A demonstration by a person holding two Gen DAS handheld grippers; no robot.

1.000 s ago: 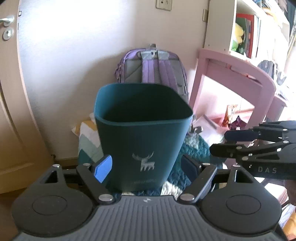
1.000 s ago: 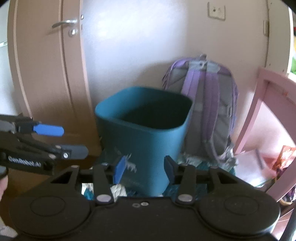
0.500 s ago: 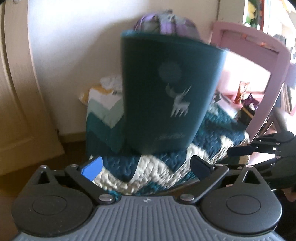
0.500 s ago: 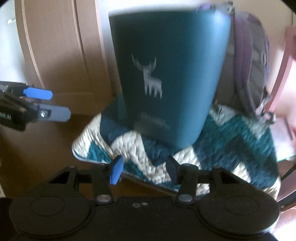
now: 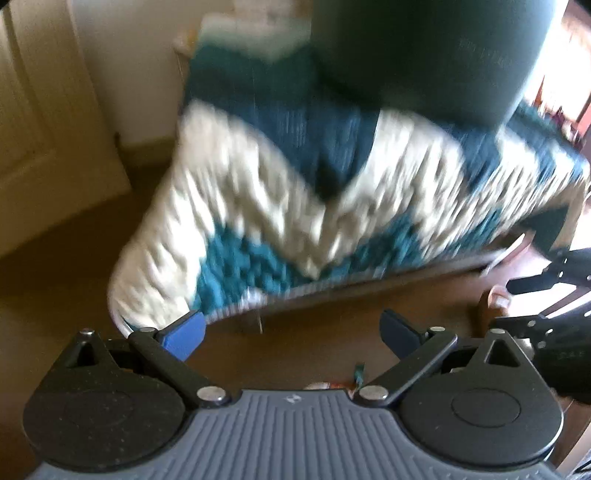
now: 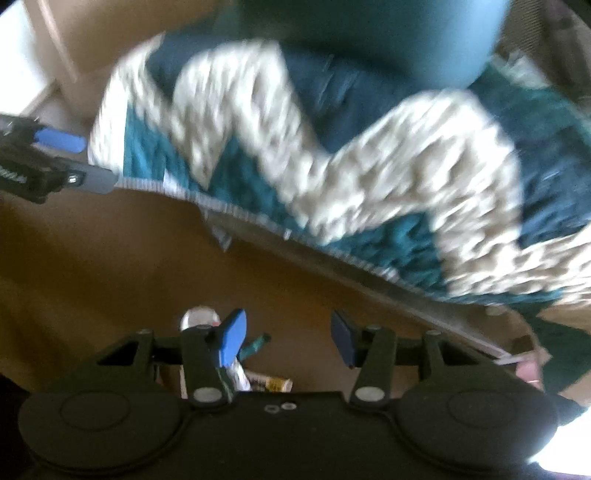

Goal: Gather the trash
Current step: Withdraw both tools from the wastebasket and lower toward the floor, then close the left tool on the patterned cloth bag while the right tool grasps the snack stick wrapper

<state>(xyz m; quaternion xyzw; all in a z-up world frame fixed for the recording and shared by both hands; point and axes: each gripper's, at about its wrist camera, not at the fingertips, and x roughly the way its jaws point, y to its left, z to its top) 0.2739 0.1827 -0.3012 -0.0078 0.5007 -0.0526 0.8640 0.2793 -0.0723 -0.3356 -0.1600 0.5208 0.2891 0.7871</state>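
Observation:
Both views are motion-blurred. The teal bin (image 5: 436, 48) (image 6: 388, 33) stands at the top of each view on a teal and cream zigzag blanket (image 5: 295, 192) (image 6: 351, 158). My left gripper (image 5: 291, 330) is open and empty over the brown floor in front of the blanket edge. My right gripper (image 6: 288, 338) is also open and empty. Small bits of trash (image 6: 258, 380) lie on the floor just below the right gripper: a clear rounded piece (image 6: 197, 317), a teal stick and wrappers. A scrap (image 5: 356, 374) peeks above the left gripper's body.
A pale wooden door (image 5: 44, 122) and a white wall (image 5: 136, 66) stand on the left. The blanket covers a low raised surface with a grey edge (image 6: 332, 254). The right gripper's fingers (image 5: 535, 280) show at the right edge of the left wrist view.
Both grippers have tilted down and dropped toward the floor; the bin has slid to the top of each view, and floor trash has come into sight. Both stay open.

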